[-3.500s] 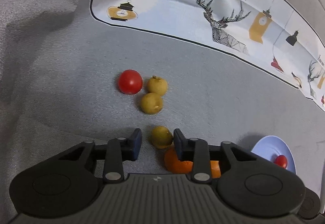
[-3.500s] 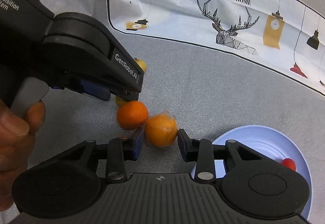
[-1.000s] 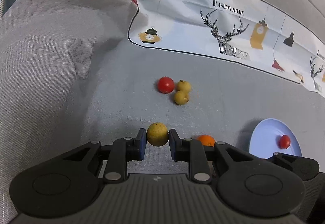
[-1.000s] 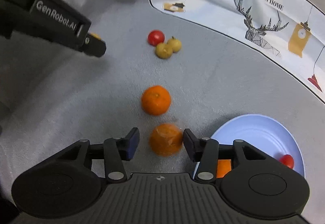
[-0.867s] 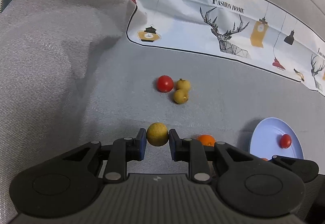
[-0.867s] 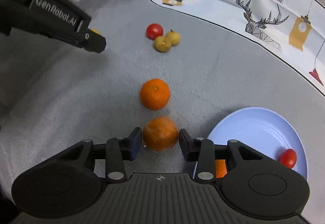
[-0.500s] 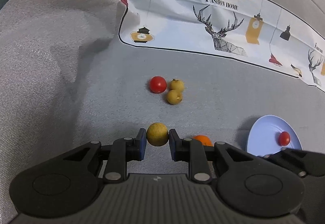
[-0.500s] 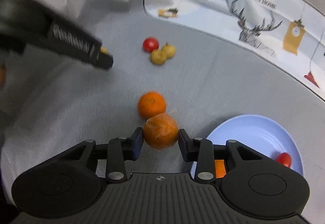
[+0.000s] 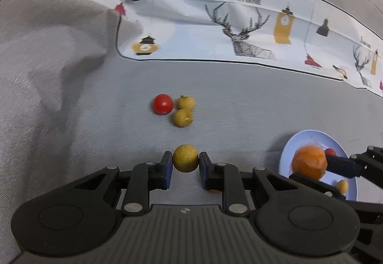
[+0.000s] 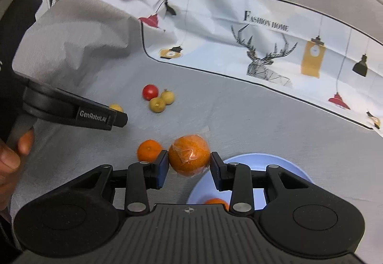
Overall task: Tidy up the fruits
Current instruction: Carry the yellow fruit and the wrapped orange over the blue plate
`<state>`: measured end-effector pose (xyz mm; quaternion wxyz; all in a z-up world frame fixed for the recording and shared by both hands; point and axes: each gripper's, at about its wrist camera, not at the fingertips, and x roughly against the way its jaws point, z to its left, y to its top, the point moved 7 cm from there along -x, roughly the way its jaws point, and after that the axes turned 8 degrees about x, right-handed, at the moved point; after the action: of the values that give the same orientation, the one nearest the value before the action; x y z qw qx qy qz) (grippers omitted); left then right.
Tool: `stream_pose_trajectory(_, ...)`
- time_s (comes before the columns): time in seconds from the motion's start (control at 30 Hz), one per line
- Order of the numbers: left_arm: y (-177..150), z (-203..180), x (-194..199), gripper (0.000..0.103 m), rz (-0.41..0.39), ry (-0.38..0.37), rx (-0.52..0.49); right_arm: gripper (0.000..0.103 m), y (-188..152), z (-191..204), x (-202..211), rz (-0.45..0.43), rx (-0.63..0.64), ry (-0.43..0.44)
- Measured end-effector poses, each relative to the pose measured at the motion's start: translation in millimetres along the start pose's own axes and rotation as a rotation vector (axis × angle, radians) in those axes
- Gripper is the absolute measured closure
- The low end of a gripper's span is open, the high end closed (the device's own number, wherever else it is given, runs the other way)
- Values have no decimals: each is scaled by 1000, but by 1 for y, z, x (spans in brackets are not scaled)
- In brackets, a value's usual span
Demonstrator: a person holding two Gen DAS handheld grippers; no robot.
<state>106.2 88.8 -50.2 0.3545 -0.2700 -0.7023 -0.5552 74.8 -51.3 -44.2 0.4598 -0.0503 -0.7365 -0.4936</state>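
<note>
The wrapped orange (image 10: 189, 158) is sitting clamped in the right claw (image 10: 189, 167), hanging over the near rim of the blue plate (image 10: 282, 163); its round shape shows no long axis. The plate is holding a tomato (image 9: 330, 152), a small yellow fruit (image 9: 342, 186) and an orange piece (image 10: 215, 203). The left claw (image 9: 185, 165) is gripping a longan (image 9: 185, 158) above the grey surface (image 9: 239, 108). Another orange (image 10: 149, 150), two longans (image 9: 184, 110) and a tomato (image 9: 162, 104) are lying on the surface.

The left gripper (image 9: 185, 162) pinches a yellow-green fruit (image 9: 185, 158) above grey cloth (image 9: 239, 101).
</note>
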Motion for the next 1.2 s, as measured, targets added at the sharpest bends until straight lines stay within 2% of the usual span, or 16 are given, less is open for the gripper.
stream_pose_trajectory(0.4,1,-29,-2,77,-28,-55,-61,64,-12,-35,22,-11,-27,-55)
stream_pose_trajectory(0.9,1,-55,-2,77,-66,-123,-111,64,-18,-57,30,-22,-66,-94)
stream_pose_trajectory(1.2,0,-66,1,77,-81,-171,-131,64,-30,-90,40,-4,-138,-176)
